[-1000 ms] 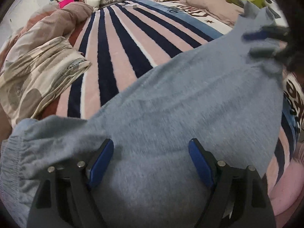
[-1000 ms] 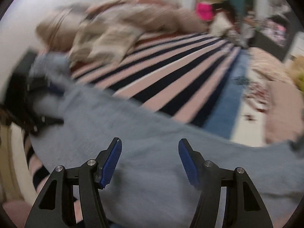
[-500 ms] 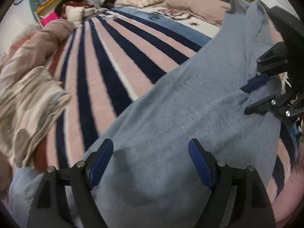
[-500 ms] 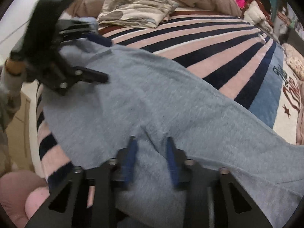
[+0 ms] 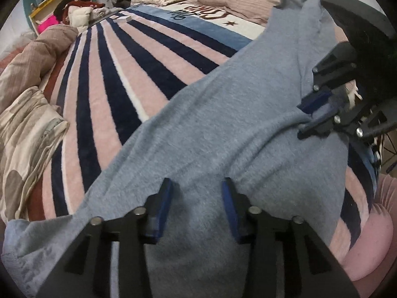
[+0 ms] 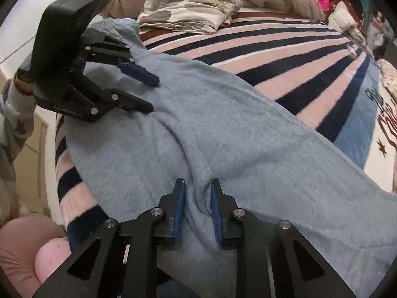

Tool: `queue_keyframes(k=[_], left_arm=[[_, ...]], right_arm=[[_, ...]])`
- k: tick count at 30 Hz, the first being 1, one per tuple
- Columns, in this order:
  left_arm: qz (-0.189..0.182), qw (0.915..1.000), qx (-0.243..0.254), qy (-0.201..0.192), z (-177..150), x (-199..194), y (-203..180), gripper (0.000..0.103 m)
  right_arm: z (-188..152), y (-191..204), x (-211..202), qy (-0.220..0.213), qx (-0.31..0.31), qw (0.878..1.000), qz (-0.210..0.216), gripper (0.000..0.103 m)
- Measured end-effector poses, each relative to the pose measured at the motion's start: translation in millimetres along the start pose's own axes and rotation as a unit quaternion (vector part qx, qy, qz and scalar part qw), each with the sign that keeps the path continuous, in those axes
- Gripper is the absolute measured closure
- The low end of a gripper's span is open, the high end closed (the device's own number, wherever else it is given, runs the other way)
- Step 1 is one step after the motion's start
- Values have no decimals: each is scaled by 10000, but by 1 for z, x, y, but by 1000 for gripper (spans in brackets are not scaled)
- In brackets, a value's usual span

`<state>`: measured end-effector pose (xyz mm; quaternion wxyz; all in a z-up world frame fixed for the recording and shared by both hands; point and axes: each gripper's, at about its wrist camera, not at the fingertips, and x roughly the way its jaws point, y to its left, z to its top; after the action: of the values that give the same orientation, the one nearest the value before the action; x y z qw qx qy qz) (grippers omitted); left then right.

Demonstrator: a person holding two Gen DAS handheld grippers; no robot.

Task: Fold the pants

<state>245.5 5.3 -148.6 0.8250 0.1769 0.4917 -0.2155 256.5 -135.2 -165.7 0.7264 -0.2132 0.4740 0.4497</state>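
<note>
Pants (image 5: 223,124) spread on striped blanket (image 5: 119,79); right claw (image 6: 197,193) pinching fabric ridge, left claw (image 5: 196,193) closing over fabric.

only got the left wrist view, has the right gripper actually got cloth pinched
Observer: Yes. The right gripper is shut on a raised ridge of the grey-blue pants.
Operator: how does my left one look side on
Observer: The left gripper is closing, both tips on the pants with cloth between them, not yet pinched.
Operator: whats behind it
Observer: A light patterned sleeve, at the edge of the striped bed.
</note>
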Motion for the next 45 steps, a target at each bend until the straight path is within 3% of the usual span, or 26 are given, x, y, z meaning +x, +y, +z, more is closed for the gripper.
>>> queue_keyframes(k=[1, 7, 11, 18, 23, 24, 27, 28, 32, 33, 36, 39, 41, 43, 45], left_arm=[[36, 10000, -21, -18, 1, 0, 1, 46], [-136, 9992, 341, -168, 9, -1, -3, 35], [-313, 9954, 838, -341, 13, -5, -14, 31], [-785, 9890, 1181, -423, 21, -4, -20, 31], [-1125, 9822, 1475, -295, 36, 6, -36, 31], [-1141, 9826, 1447, -241, 37, 8, -37, 32], [-1438, 9797, 1387, -176, 34, 8, -39, 62], [-1582, 9784, 1321, -162, 33, 7, -39, 67], [-1593, 9801, 1172, -147, 27, 5, -40, 68], [-1582, 9806, 1151, -150, 26, 5, -41, 68], [-1538, 9814, 1136, -170, 23, 4, -43, 68], [-1542, 9817, 1103, -170, 20, 4, -43, 70], [-1588, 9816, 1053, -158, 19, 4, -42, 75], [-1557, 9821, 1044, -167, 18, 3, -41, 78], [-1532, 9823, 1060, -206, 18, 0, -40, 78]], right_arm=[[2, 3, 1, -8, -71, 10000, -20, 97], [-9, 21, -29, -412, -168, 9990, 2, 100], [-11, 33, -50, -644, -246, 9976, -43, 100], [-16, 38, -61, -663, -375, 9970, -112, 100], [-5, 36, -67, -883, -360, 9951, -273, 101], [-5, 36, -70, -908, -365, 9947, -303, 101], [-5, 35, -77, -993, -333, 9937, -393, 101], [-5, 34, -77, -986, -314, 9940, -360, 101], [-7, 27, -63, -736, -246, 9964, -327, 99], [-6, 24, -59, -698, -201, 9970, -271, 96], [0, 14, -45, -649, -67, 9978, -138, 60], [9, 9, -23, -485, -204, 9986, -90, 57], [13, 6, -10, -306, -181, 9993, 86, 59], [11, 7, 2, -65, -187, 9986, 486, 97], [8, 12, 1, -138, -308, 9984, 446, 99]])
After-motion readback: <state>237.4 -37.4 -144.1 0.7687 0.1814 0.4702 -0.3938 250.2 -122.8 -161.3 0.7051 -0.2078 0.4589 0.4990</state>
